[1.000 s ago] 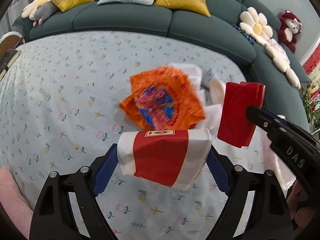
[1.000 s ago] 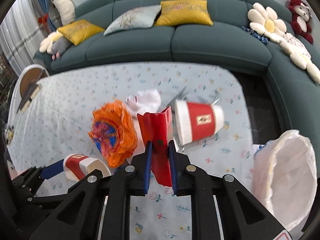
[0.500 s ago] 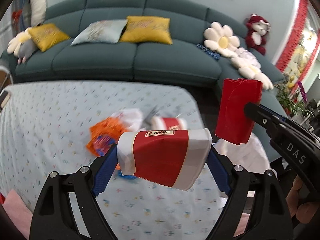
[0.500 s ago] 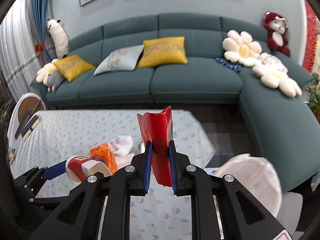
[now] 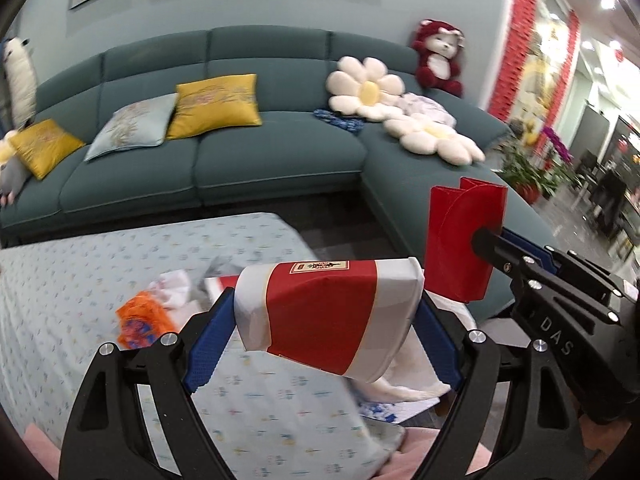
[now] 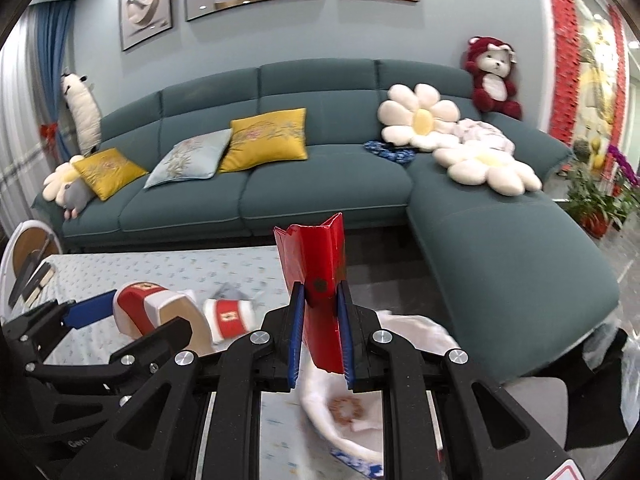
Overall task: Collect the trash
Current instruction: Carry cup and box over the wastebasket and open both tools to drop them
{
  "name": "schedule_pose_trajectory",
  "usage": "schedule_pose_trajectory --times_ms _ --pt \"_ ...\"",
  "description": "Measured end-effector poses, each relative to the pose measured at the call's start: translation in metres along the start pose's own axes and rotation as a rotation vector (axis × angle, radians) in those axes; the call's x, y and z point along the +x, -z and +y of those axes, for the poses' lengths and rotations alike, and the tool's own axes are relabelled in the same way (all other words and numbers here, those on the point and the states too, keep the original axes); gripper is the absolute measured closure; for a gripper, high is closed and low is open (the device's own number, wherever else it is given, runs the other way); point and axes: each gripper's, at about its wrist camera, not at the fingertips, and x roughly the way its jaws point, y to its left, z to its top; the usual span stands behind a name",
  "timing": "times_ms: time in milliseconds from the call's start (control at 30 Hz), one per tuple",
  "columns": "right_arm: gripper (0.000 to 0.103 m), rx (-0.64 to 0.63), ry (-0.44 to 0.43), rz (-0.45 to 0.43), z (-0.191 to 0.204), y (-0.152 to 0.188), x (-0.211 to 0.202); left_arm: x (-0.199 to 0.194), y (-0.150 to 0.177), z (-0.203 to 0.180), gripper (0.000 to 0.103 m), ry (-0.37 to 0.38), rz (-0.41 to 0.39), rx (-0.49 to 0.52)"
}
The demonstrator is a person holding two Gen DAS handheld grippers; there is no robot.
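Note:
My left gripper (image 5: 326, 314) is shut on a red and white paper cup (image 5: 320, 320), held sideways between its blue pads. To its right, my right gripper (image 6: 319, 304) is shut on a flattened red carton (image 6: 316, 264), which stands upright; the carton (image 5: 464, 240) also shows in the left wrist view. Both hang above the near right edge of the floral-cloth table (image 5: 100, 264). On the cloth lie an orange wrapper (image 5: 146, 320), white tissue (image 5: 174, 286) and a second red and white cup (image 6: 230, 316). A white bag (image 6: 416, 328) gapes just below the grippers.
A teal corner sofa (image 6: 320, 184) with yellow and pale cushions, flower pillows (image 6: 420, 120) and a red plush bear (image 6: 494, 80) wraps the far side and right. Dark floor separates table and sofa. A round-backed chair (image 6: 28, 248) stands at the left, potted plants (image 6: 592, 200) at the right.
Both grippers have risen and drawn back from the trash pile toward the table's right edge, over the white bag. The views tilted up to the sofa and wall. Both grips are unchanged.

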Motion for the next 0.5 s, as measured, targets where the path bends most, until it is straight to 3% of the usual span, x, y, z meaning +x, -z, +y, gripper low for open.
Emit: schedule_pose_trajectory --times_ms 200,500 --pt "0.088 0.049 0.049 0.017 -0.044 0.016 0.001 0.022 -0.001 -0.038 0.022 0.087 0.047 0.01" --pt "0.088 0.116 0.079 0.058 -0.083 0.032 0.02 0.056 -0.001 -0.068 0.022 0.132 0.103 -0.004"
